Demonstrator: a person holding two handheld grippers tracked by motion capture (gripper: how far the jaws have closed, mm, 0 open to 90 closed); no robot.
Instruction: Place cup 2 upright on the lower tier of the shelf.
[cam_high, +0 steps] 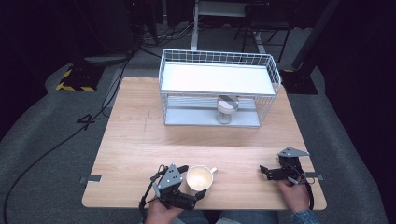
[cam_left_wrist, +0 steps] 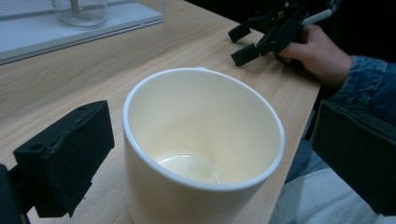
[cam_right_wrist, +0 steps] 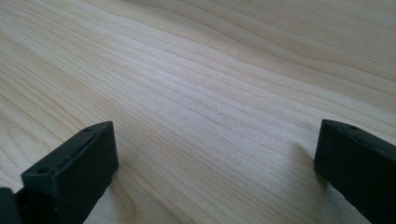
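Note:
A cream mug, empty and upright, stands near the table's front edge with its handle pointing right. My left gripper is open, one jaw on each side of the mug, and a small gap shows at both jaws. In the left gripper view the mug sits between the jaws of that gripper. My right gripper rests low at the front right, open, with nothing between its jaws. The right gripper view has that gripper over bare wood. It also appears far off as the other gripper.
A white wire rack with two shelves stands at the back of the wooden table. A lidded glass jar sits on its lower shelf. The person's right hand and blue sleeve lie at the table's front right.

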